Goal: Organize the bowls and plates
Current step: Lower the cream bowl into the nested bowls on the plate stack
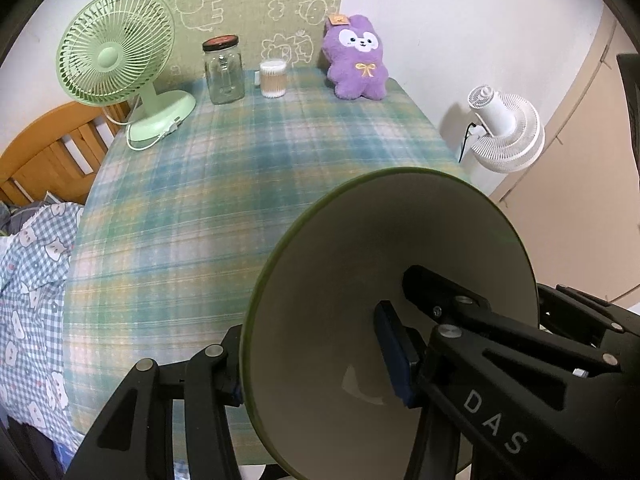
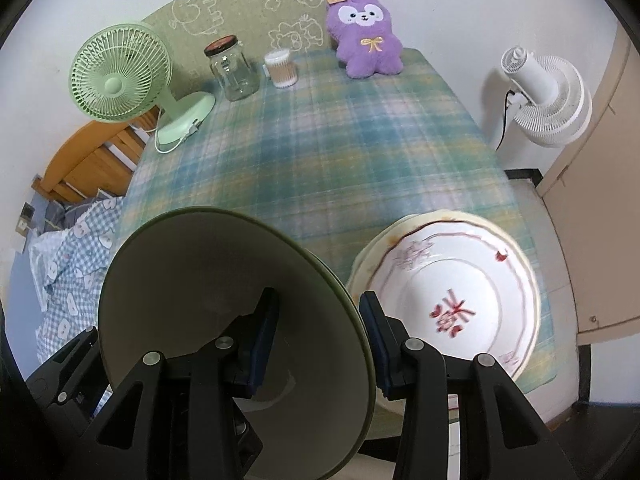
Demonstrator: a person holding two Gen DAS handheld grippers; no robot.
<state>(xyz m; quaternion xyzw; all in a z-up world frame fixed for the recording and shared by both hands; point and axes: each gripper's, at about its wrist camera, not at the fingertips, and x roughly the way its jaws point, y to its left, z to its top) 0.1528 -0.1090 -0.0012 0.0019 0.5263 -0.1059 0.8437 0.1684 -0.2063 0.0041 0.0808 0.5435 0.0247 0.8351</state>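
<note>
A green bowl (image 1: pixel 360 248) with a pale inside is held between both tools over the near part of the plaid table (image 1: pixel 240 184). My left gripper (image 1: pixel 316 364) is shut on the bowl's left wall, one pad inside and one outside. A finger (image 1: pixel 440 292) of the other tool reaches into the bowl from the right. In the right wrist view my right gripper (image 2: pixel 320 340) is shut on the right wall of the bowl (image 2: pixel 192 264). A white plate with red marks (image 2: pixel 480 276) lies on a cream plate (image 2: pixel 372 248) at the table's near right.
Along the far edge stand a green desk fan (image 1: pixel 116 52), a glass jar (image 1: pixel 224 72), a tub of cotton swabs (image 1: pixel 273 79) and a purple plush toy (image 1: pixel 360 60). A white fan (image 1: pixel 508 136) stands beyond the right edge. A bed with checked bedding (image 1: pixel 32 272) lies left.
</note>
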